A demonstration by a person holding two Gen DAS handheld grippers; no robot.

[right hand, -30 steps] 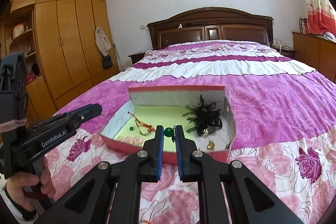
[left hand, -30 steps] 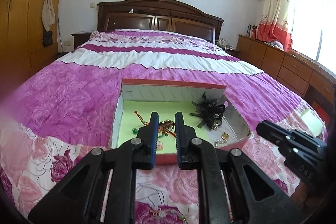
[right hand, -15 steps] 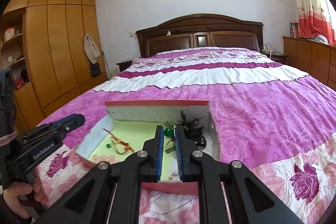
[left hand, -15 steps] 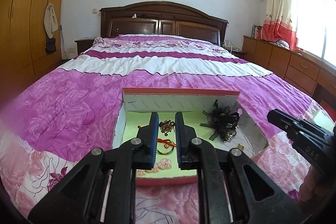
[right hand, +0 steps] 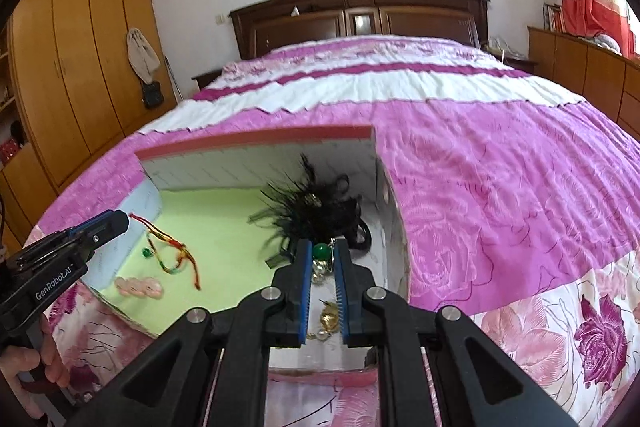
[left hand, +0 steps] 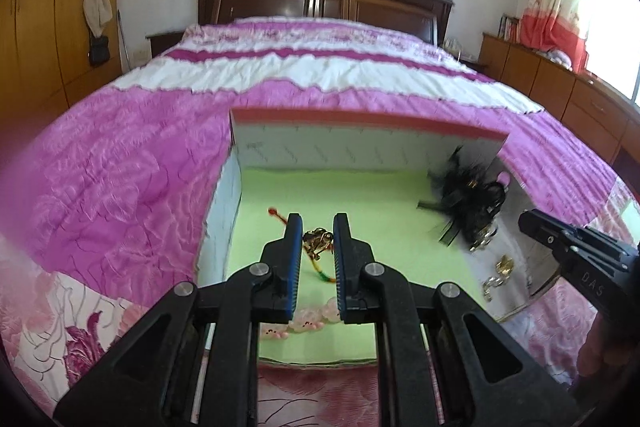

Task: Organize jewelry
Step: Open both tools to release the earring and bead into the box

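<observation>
While both grippers hang over the open box [left hand: 360, 119] on the pink bedspread [left hand: 120, 167], each one is clamped on a piece of jewelry; the left gripper [left hand: 317, 223] has its blue pads pinched on a gold ornament [left hand: 318, 241], which sits above the box's green lining [left hand: 340, 195], near the left wall; a red braided cord [right hand: 176, 251] lies on that lining just beside it, and some pink pieces [right hand: 138, 286] sit at the box's front edge. The right gripper [right hand: 321, 247] is squeezing a green bead [right hand: 321, 251] over the right side of the box, right in front of a black feathery hairpiece [right hand: 316, 207] that's bunched into the box's far right corner; small gold bits [right hand: 330, 319] lie on the white floor of the box under its fingers. A hand [right hand: 40, 367] holds the left tool's grip outside the box's left wall.
</observation>
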